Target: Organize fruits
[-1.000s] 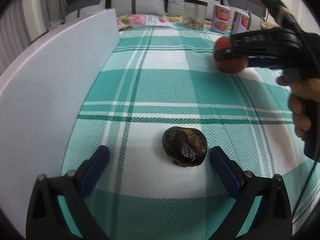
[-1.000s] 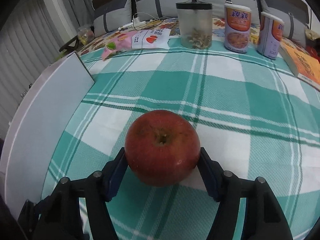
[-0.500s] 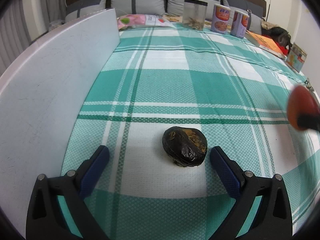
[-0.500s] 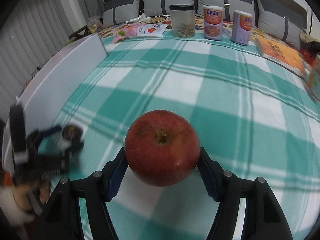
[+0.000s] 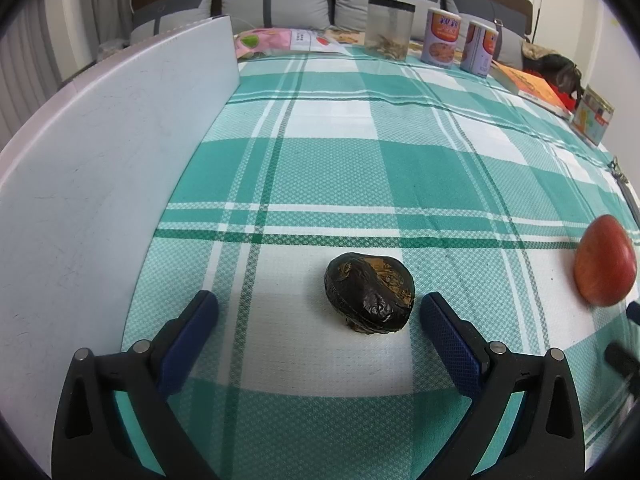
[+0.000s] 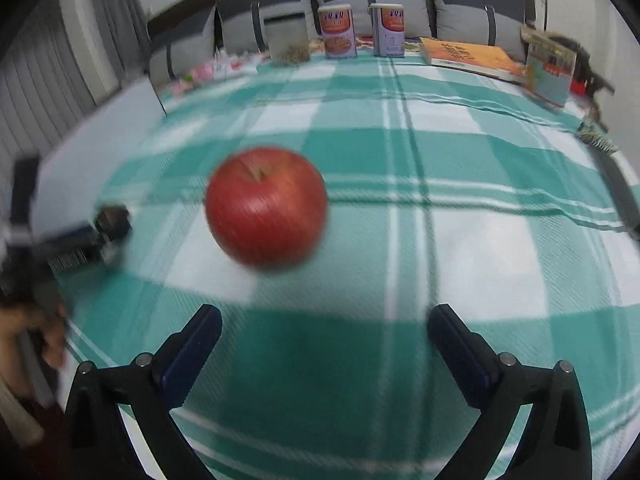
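Observation:
A dark, wrinkled fruit [image 5: 370,294] lies on the green checked cloth just ahead of my open left gripper [image 5: 318,318], nearer its right finger. A red apple [image 6: 266,206] lies on the cloth ahead of my open right gripper [image 6: 324,330], free of the fingers and blurred. The apple also shows at the right edge of the left wrist view [image 5: 604,262]. The left gripper shows blurred at the left of the right wrist view [image 6: 86,240], with the dark fruit [image 6: 114,220] at its tip.
A white board [image 5: 100,168] stands upright along the left. At the far edge stand a clear jar [image 5: 389,26], two cans [image 5: 442,38], snack packets [image 5: 280,40], an orange book [image 5: 530,84] and a small box [image 5: 592,118]. Cushions lie behind.
My right gripper has opened and let go of the apple, which now rests on the cloth to the right of the dark fruit. The left gripper has not moved.

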